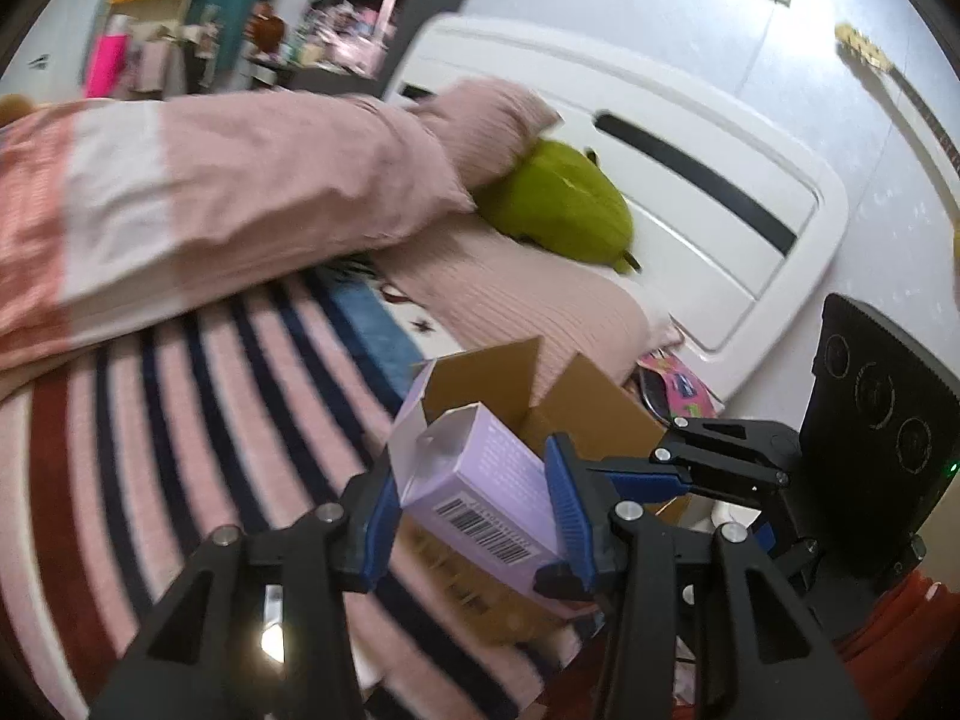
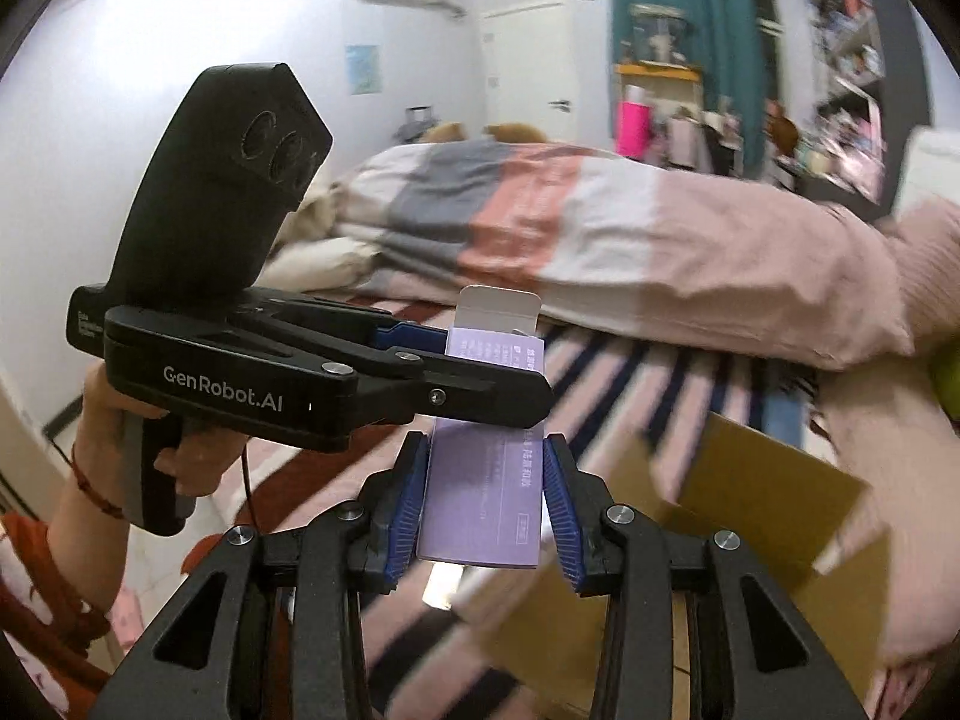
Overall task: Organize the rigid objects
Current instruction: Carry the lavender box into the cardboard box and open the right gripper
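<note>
A lilac carton (image 1: 480,480) with a barcode and an open end flap is held up over the bed by both grippers. In the left wrist view my left gripper (image 1: 474,510) has its blue pads pressed on the carton's two sides. The right gripper (image 1: 636,468) reaches in from the right, its tips hidden behind my left finger. Seen from the right wrist, the right gripper (image 2: 487,501) clamps the lower part of the lilac carton (image 2: 480,498). The left gripper (image 2: 492,369) crosses the carton's upper part from the left. An open cardboard box (image 1: 576,408) stands just behind and below.
The striped bedsheet (image 1: 198,396) lies under a pink duvet (image 1: 240,180). A green plush toy (image 1: 564,204) rests on a pillow against the white headboard (image 1: 690,138). The cardboard box (image 2: 756,498) stands at the bed's edge. A person's hand (image 2: 102,414) holds the left gripper.
</note>
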The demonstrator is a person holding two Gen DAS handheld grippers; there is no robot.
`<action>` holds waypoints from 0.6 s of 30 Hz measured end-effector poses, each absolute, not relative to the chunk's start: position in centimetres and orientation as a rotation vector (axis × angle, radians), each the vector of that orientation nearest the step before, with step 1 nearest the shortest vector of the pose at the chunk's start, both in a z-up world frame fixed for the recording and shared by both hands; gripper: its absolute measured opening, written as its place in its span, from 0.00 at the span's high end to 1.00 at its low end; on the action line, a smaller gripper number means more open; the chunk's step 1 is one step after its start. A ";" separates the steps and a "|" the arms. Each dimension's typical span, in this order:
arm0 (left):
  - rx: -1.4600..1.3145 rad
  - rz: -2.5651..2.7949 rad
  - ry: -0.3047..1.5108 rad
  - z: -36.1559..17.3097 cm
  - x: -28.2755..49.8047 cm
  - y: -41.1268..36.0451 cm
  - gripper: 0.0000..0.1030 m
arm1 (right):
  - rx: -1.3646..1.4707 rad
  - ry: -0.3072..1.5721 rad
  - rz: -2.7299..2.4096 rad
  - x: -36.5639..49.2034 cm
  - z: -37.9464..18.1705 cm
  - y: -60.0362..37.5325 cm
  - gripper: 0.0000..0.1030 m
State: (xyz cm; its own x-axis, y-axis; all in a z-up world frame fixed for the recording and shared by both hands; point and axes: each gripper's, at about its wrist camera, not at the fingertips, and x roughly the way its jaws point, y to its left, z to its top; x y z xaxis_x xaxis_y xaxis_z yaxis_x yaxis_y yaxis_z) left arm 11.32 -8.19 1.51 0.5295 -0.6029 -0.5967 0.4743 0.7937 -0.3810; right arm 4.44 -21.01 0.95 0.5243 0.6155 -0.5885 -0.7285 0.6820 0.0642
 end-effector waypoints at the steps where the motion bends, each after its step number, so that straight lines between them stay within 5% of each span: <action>1: -0.171 -0.660 0.801 1.3 11.9 -9.3 0.59 | -0.194 0.639 0.791 5.0 0.9 -22.0 0.67; 10: -0.104 -0.661 1.012 -1.5 16.6 -15.8 0.56 | -0.218 0.904 0.725 10.9 -0.4 -27.4 0.67; 12: -0.061 -0.617 1.011 -1.3 16.3 -16.3 0.30 | -0.251 0.942 0.708 11.8 -0.6 -27.2 0.65; 13: -0.048 -0.604 0.997 -1.2 16.2 -16.4 0.26 | -0.270 0.949 0.689 11.9 -0.7 -27.3 0.65; 18: -0.047 -0.575 0.953 0.2 14.7 -14.4 0.25 | -0.289 0.921 0.668 11.1 -0.4 -27.6 0.33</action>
State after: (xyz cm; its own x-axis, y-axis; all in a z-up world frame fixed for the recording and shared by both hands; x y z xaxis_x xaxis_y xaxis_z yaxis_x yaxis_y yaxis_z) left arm 14.71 -14.36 0.23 0.4421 -0.4836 -0.7554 0.4432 0.8500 -0.2848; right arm 11.13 -27.55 -0.38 0.4235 0.4064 -0.8096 -0.6431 0.7643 0.0473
